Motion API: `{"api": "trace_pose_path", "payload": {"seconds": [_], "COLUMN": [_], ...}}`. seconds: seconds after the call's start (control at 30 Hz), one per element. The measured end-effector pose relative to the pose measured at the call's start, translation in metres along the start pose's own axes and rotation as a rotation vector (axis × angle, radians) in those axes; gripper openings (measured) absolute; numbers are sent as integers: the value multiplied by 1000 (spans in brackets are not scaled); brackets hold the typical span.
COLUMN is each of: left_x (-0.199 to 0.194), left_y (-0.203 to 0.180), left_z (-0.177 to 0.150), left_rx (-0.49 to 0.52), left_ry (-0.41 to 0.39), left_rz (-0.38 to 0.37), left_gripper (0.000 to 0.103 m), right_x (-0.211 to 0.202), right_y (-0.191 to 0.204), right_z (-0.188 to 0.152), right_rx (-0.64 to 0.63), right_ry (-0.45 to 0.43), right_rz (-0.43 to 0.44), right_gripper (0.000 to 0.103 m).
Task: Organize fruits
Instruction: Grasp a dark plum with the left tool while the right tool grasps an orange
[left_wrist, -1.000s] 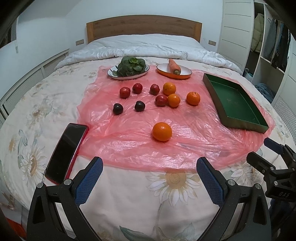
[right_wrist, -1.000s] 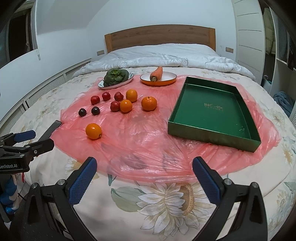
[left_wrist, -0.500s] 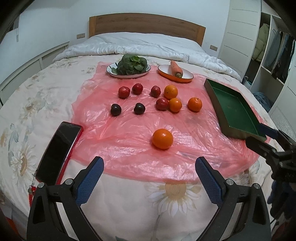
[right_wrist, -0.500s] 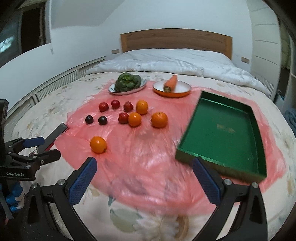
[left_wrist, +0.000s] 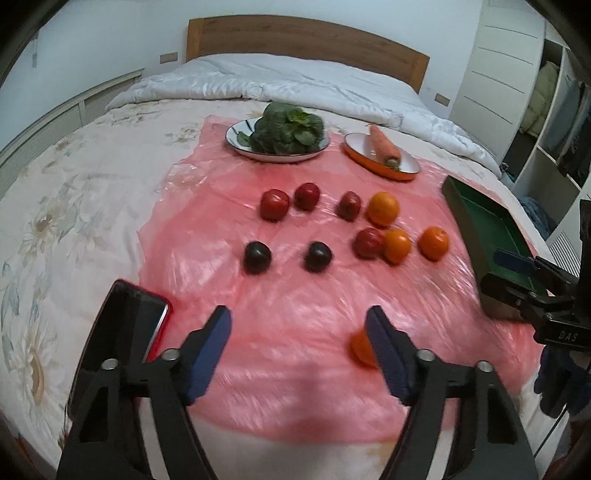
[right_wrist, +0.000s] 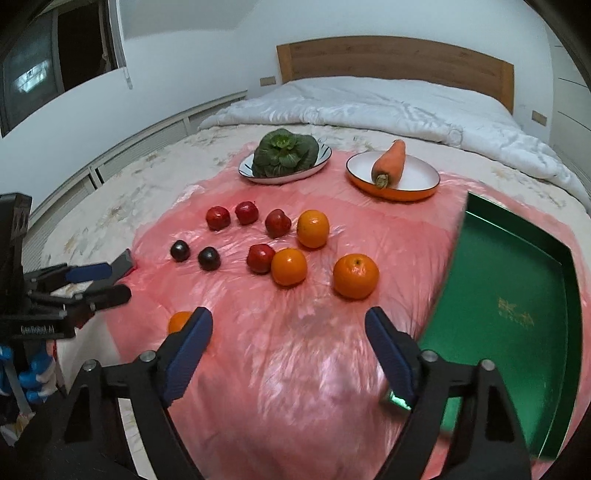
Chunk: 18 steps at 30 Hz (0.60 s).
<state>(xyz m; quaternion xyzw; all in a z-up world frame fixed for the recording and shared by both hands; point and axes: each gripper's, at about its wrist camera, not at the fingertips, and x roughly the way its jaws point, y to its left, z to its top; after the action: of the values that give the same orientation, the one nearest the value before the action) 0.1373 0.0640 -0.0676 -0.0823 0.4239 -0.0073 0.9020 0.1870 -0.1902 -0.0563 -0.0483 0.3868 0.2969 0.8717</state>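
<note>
**Lone orange half hidden behind a gripper pad**

The near orange (left_wrist: 360, 349) lies on the pink plastic sheet (left_wrist: 295, 332) at about five o'clock in the left wrist view, blurred and partly covered by the right-hand pad of the left gripper (left_wrist: 298, 325). It sits outside the gap, not between the pads. In the right wrist view the same orange (right_wrist: 179, 320) peeks out at eight o'clock, cut off by a pad of the right gripper (right_wrist: 289, 325).

The left gripper's jaws have just been closing, yet they stand apart with only bare sheet between them. The right gripper's jaws also stand apart over empty sheet.

Farther up the sheet lie three more oranges (right_wrist: 355, 276), four red fruits (right_wrist: 260, 257) and two dark plums (right_wrist: 209, 258), all loose and apart from the tray. The green tray (right_wrist: 517, 295) runs off the frame at three to four o'clock; its near corner is smeared by blur.

At twelve o'clock a plate of leafy greens (right_wrist: 284, 155) and an orange-rimmed dish (right_wrist: 421, 184) with a carrot (right_wrist: 389, 162) stand side by side. A dark phone (left_wrist: 118, 343) at eight o'clock is partly hidden by the left gripper's arm.
</note>
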Motion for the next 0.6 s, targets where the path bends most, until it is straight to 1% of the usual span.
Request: {"api": "trace_pose_path", "payload": {"seconds": [0.1, 0.17, 0.2, 0.23, 0.3, 0.33, 0.47, 0.53, 0.6], "left_x": [17, 28, 33, 39, 52, 57, 71, 75, 80], "left_y": [10, 13, 13, 13, 14, 14, 16, 17, 18], "left_z": [12, 19, 21, 23, 27, 28, 31, 33, 33], "left_rx": [2, 13, 21, 33, 39, 41, 51, 53, 54], "left_ry": [17, 25, 31, 39, 66, 78, 93, 99, 108], "left_rz": [18, 30, 35, 44, 45, 47, 56, 62, 65], "left_gripper": [56, 55, 51, 45, 38, 36, 35, 31, 29], "right_x": [18, 29, 34, 39, 47, 52, 70, 78, 86], "right_y": [-10, -17, -21, -26, -32, -35, -43, -46, -48], "right_z": [10, 18, 21, 24, 30, 33, 44, 47, 48], "right_rx": [-20, -31, -39, -47, -59, -65, -98, -120, -131], "right_ry": [40, 64, 77, 90, 112, 124, 182, 210, 240], "right_rz": [5, 4, 3, 1, -1, -2, 4, 0, -1], "right_gripper": [103, 103, 103, 103, 103, 103, 103, 103, 103]}}
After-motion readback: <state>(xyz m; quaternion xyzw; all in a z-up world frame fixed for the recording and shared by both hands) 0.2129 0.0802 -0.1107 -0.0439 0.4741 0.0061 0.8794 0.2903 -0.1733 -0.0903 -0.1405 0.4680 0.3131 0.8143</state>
